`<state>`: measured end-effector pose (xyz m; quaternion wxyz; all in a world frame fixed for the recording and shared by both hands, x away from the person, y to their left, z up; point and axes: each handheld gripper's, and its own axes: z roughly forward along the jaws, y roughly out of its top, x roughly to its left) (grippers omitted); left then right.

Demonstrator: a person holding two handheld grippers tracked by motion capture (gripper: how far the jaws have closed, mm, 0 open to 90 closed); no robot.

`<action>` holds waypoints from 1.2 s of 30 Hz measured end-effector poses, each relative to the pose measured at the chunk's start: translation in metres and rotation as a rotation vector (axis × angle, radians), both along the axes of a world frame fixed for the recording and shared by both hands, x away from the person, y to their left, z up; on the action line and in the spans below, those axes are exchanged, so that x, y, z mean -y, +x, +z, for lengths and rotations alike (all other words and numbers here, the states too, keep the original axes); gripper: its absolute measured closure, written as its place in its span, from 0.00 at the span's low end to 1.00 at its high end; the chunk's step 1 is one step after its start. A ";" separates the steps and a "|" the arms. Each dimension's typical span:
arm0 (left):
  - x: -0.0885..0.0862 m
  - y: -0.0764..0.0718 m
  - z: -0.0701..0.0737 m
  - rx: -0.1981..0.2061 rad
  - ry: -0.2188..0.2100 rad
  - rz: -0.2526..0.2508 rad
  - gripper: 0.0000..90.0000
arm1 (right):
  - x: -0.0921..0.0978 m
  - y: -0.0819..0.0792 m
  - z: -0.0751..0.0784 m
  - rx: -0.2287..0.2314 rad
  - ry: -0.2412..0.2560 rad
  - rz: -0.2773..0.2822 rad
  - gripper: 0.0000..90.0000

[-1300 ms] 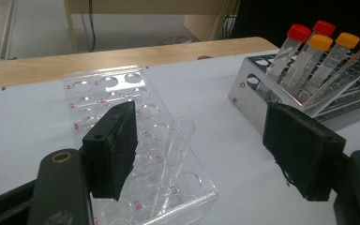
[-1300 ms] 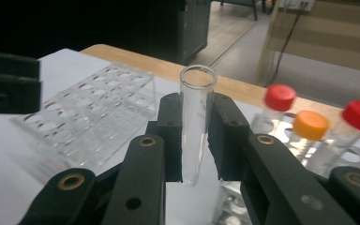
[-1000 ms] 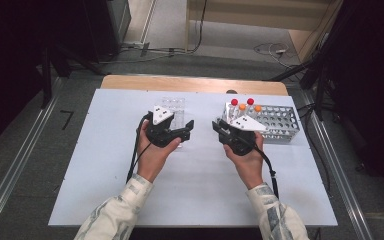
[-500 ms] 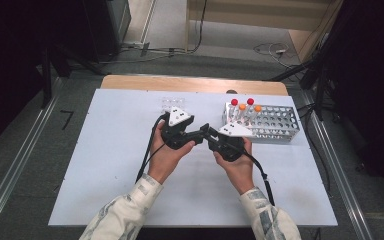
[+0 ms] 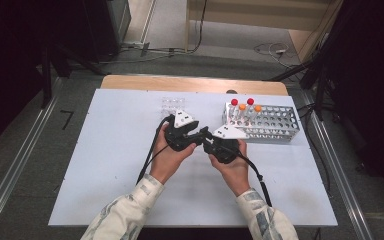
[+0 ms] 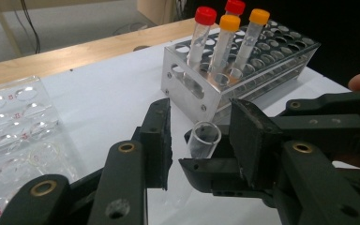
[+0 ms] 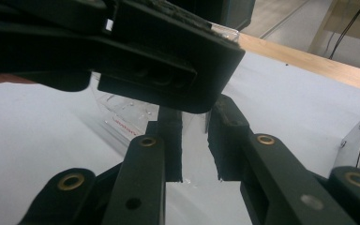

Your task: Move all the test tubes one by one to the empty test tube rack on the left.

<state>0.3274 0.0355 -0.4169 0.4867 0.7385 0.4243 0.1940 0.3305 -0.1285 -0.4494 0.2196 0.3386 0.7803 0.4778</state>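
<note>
A clear, uncapped tube [image 6: 203, 139] sits between the jaws of the right gripper [image 6: 211, 164], its open mouth turned toward the left gripper's camera and its long axis running away and slightly down along those jaws. In the right gripper view the jaws stand narrowly apart around a clear body, so this gripper looks closed on the tube, though the contact itself is hard to make out. The left gripper [image 6: 199, 140] is parted wide, one jaw on either side of the tube's mouth, neither touching it. In the high view the two hands meet nose to nose over the middle of the bench [image 5: 105, 165], the left gripper [image 5: 198, 136] and right gripper [image 5: 206, 138] nearly touching. Beyond the right gripper stands a metal rack [image 5: 275, 122] with four capped tubes [image 6: 225, 42] upright. Beside the left gripper lies a clear well plate [image 6: 14, 126].
</note>
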 end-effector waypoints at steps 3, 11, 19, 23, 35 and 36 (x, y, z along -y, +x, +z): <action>-0.001 0.001 -0.001 -0.016 -0.003 -0.003 0.72 | 0.000 -0.001 0.001 0.003 0.000 0.000 0.81; -0.002 0.001 0.000 -0.030 -0.008 -0.017 0.85 | -0.001 -0.001 0.000 0.004 -0.006 0.004 0.81; -0.004 0.001 0.001 -0.024 -0.032 -0.012 0.86 | -0.001 -0.001 0.000 0.004 0.007 0.012 0.64; -0.009 0.002 0.004 -0.016 -0.050 0.002 0.86 | -0.001 -0.001 0.000 -0.017 0.016 0.011 0.44; -0.036 0.007 0.024 0.012 -0.124 0.063 0.86 | 0.004 -0.001 -0.002 -0.024 0.015 -0.007 0.34; -0.037 0.007 0.025 0.012 -0.124 0.066 0.86 | 0.005 0.000 -0.002 -0.025 0.016 -0.008 0.34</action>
